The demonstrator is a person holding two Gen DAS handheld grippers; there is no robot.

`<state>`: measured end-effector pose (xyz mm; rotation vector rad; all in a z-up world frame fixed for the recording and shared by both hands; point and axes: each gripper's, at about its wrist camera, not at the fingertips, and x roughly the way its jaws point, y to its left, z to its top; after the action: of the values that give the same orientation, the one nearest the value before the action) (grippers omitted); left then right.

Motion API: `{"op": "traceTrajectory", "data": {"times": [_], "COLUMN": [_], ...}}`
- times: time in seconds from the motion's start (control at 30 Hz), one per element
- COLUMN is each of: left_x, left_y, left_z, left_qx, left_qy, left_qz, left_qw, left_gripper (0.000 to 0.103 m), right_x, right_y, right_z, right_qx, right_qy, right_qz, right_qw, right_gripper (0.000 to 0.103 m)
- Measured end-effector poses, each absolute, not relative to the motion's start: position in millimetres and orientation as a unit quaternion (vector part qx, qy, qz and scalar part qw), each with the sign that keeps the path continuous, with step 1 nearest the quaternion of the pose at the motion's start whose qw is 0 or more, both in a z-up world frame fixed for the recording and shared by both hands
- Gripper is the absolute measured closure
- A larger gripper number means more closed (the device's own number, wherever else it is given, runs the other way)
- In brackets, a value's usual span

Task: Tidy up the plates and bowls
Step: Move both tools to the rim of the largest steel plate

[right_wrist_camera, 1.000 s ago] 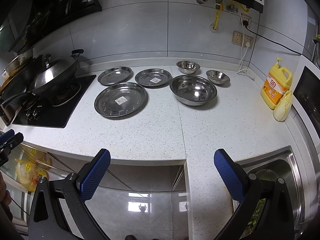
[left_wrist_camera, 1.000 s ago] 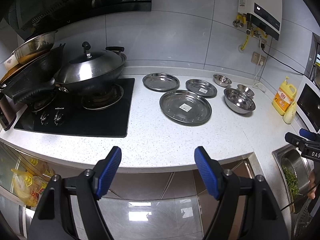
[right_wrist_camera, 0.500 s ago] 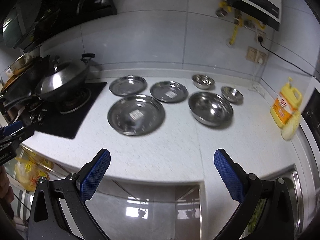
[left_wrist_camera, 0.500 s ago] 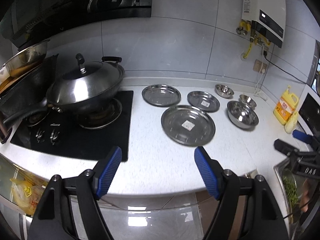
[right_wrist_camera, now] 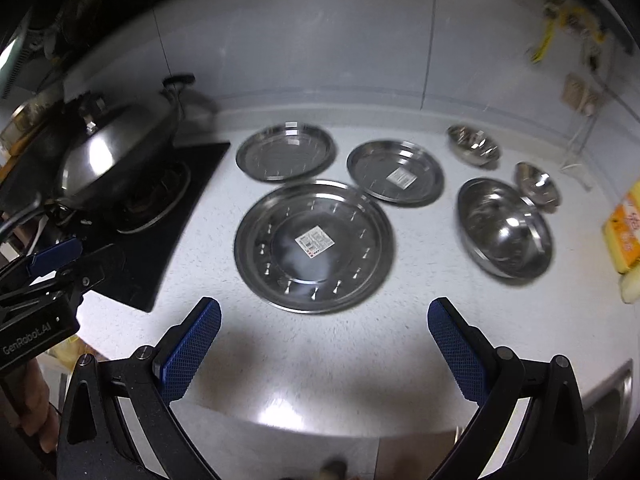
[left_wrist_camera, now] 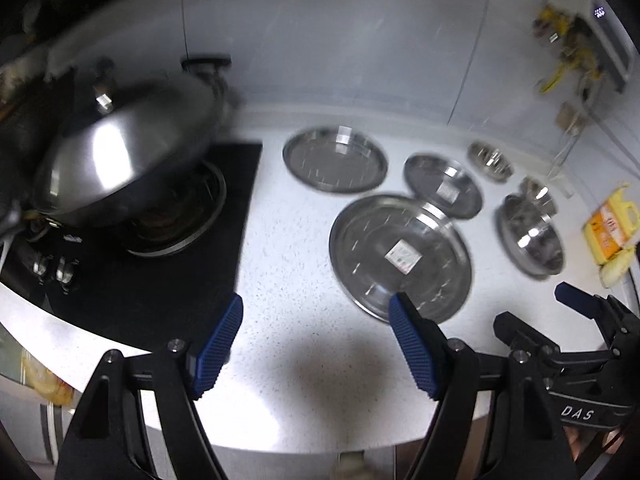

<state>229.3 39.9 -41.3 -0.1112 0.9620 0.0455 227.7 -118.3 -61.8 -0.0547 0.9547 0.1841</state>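
Left gripper [left_wrist_camera: 316, 344]: spread wide, empty.
Right gripper [right_wrist_camera: 326, 346]: spread wide, empty.
Big plate [right_wrist_camera: 314, 246]: nearest, flat, untouched.
Risk: pads skidding off its thin, slick rim.

Both hand-held grippers, left [left_wrist_camera: 316, 340] and right [right_wrist_camera: 324, 344], have advanced over the countertop [right_wrist_camera: 320, 360].

Place: I am in a home kitchen.
Counter: a white speckled worktop [right_wrist_camera: 320, 360] runs in front of me, against a pale tiled wall [right_wrist_camera: 320, 40].
Cooking: a black gas hob [left_wrist_camera: 132, 280] on my left carries a lidded steel wok [left_wrist_camera: 120, 152].
Dishes: steel plates [right_wrist_camera: 314, 246] and bowls [right_wrist_camera: 504, 228] lie on the worktop.
Cleaning: a yellow detergent bottle [left_wrist_camera: 610, 228] stands at the far right.
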Motion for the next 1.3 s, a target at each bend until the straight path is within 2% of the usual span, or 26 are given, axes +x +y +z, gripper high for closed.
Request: {"op": "traceTrajectory", "data": {"times": [0.37, 0.57, 0.77, 1.07, 1.2, 1.3], "left_x": [337, 360, 365, 373, 376, 380], "left_y": [25, 28, 33, 33, 41, 40], "left_z": [-140, -170, -178, -180, -179, -179], "left_qx": [-0.032, -0.04, -0.057, -0.073, -0.086, -0.077], "left_qy": [0.556, 0.59, 0.598, 0.606, 0.603, 0.619], "left_qz": [0.073, 0.071, 0.052, 0.012, -0.003, -0.015], "left_qw": [0.827, 0.804, 0.798, 0.792, 0.793, 0.782], "left_gripper": [0.029, 0.029, 0.029, 0.029, 0.029, 0.029], "right_x": [335, 363, 378, 384, 386, 387], "right_y": [-159, -173, -184, -186, -189, -190], "right_z": [-167, -185, -188, -189, -188, -188], "right_qx": [-0.006, 0.003, 0.018, 0.027, 0.033, 0.035], "right_qy": [0.559, 0.586, 0.592, 0.593, 0.596, 0.598], "right_qz": [0.141, 0.166, 0.192, 0.195, 0.2, 0.2], "right_qw": [0.817, 0.793, 0.783, 0.781, 0.777, 0.775], "right_gripper": [0.001, 0.001, 0.001, 0.028, 0.05, 0.061]}}
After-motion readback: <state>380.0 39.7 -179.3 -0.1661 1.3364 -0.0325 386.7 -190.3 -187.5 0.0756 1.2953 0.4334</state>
